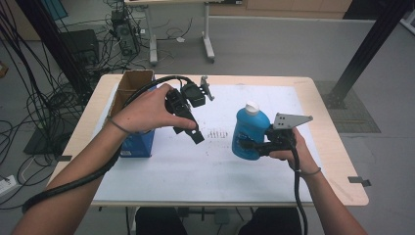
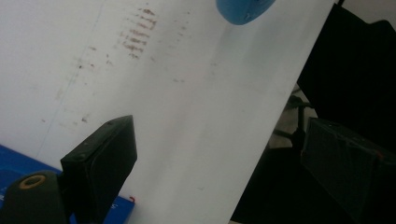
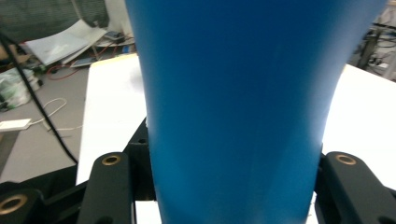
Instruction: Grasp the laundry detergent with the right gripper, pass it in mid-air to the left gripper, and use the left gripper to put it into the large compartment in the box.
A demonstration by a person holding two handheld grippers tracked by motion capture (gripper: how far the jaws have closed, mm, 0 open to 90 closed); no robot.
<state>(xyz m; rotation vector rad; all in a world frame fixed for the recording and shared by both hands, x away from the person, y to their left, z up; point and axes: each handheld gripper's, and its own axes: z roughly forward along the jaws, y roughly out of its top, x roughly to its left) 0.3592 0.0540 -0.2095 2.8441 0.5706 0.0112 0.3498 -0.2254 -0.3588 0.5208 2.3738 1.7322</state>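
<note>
Your right gripper (image 1: pixel 254 145) pinches the blue plastic bottle with the white cap (image 1: pixel 250 128) around its lower body, jaws pressed against both sides, as the right gripper view shows. That low side grip likely keeps the cap free and the bottle upright, just above the white sheet (image 1: pixel 205 166) covering the wooden table (image 1: pixel 337 161). Your left gripper (image 1: pixel 188 128) hangs spread and empty over the sheet, between the bottle and the blue box (image 1: pixel 139 144). The bottle stands near it, off to its right, not touching.
</note>
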